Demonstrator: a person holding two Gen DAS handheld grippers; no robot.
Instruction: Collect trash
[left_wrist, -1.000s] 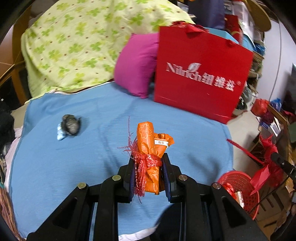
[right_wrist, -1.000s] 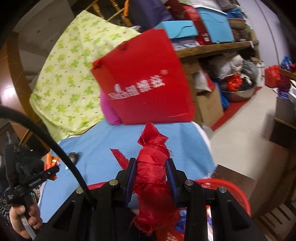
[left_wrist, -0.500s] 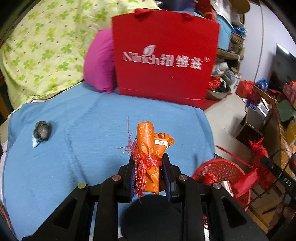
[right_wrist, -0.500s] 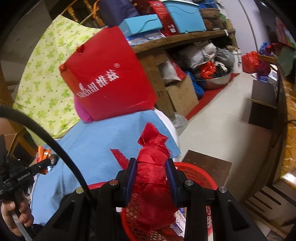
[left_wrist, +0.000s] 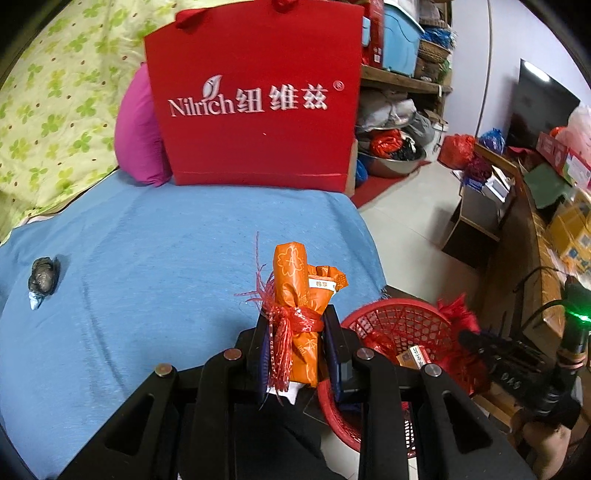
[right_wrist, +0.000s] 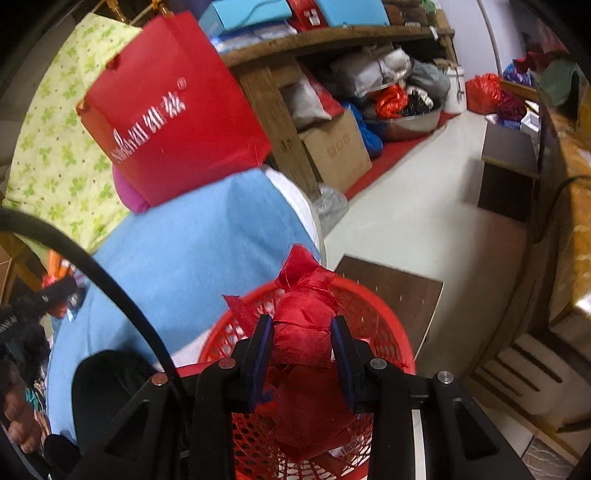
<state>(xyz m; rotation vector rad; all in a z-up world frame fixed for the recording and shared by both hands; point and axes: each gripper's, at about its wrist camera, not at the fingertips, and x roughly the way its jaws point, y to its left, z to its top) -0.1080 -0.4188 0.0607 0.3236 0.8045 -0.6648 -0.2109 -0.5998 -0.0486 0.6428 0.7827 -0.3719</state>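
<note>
My left gripper (left_wrist: 295, 332) is shut on an orange wrapper bundle (left_wrist: 293, 269) tied with red ribbon. It hovers over the blue bedsheet (left_wrist: 166, 240), close to the bed's right edge. Just to its right, down on the floor, stands a red mesh basket (left_wrist: 406, 314) with some trash inside. In the right wrist view my right gripper (right_wrist: 301, 325) is shut on a crumpled red wad (right_wrist: 299, 273), held low over the basket (right_wrist: 384, 325) within its rim. A small grey wad (left_wrist: 43, 280) lies on the sheet at far left.
A red paper bag (left_wrist: 258, 103) and a pink pillow (left_wrist: 136, 129) stand at the back of the bed, against a green floral quilt (left_wrist: 55, 110). A dark wooden board (right_wrist: 391, 288) lies on the floor behind the basket. Cluttered shelves and boxes (right_wrist: 336, 147) line the wall.
My left gripper carried the orange bundle rightward to the bed's edge, bringing the basket nearer. My right gripper sank with the red wad from above the bed down into the basket's mouth.
</note>
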